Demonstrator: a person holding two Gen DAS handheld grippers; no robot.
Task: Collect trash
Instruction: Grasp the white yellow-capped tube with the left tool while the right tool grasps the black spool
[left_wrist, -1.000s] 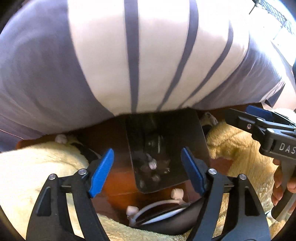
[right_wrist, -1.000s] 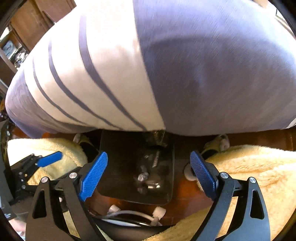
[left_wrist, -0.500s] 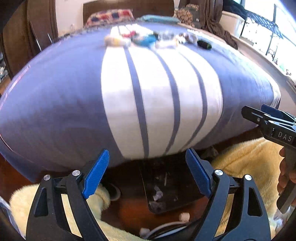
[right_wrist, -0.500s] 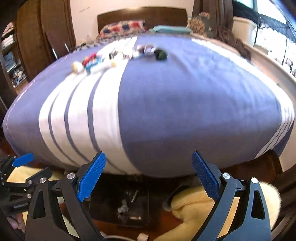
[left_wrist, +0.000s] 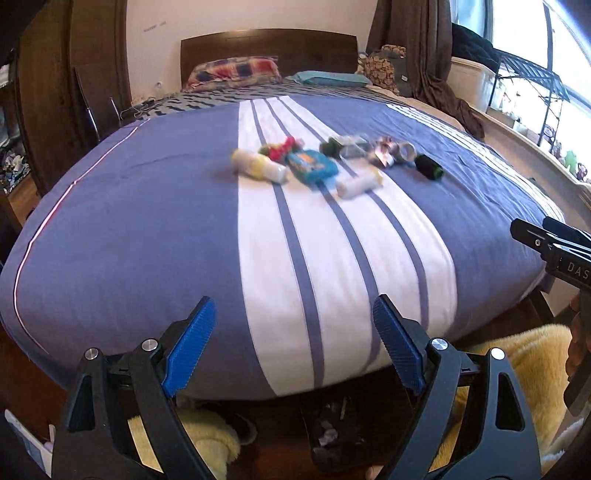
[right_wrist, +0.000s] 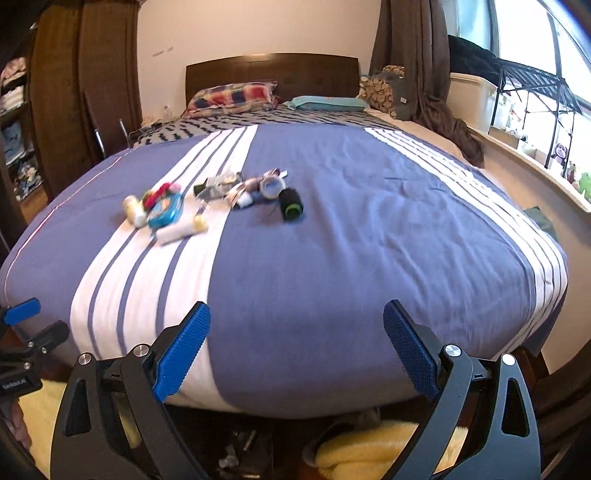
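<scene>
left gripper (left_wrist: 291, 343) jaws spread, empty | right gripper (right_wrist: 297, 339) likewise | trash (left_wrist: 332, 162) on bed (left_wrist: 147, 229) beyond, unobstructed

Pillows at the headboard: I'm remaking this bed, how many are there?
2: a plaid pillow left of centre, a teal pillow to its right. Others could be hidden behind them.

Motion-blurred and too small to identify singly: heap of trash (left_wrist: 332, 162) mid-bed, at 12 o'clock from the blue pads. Cropped by the frame edge at 3 o'clock in the left wrist view: right gripper (left_wrist: 554, 251), one finger showing. Largely hidden beneath the bed's overhang at 6 o'clock: dark tray (left_wrist: 328, 435) on the floor, contents unreadable.
</scene>
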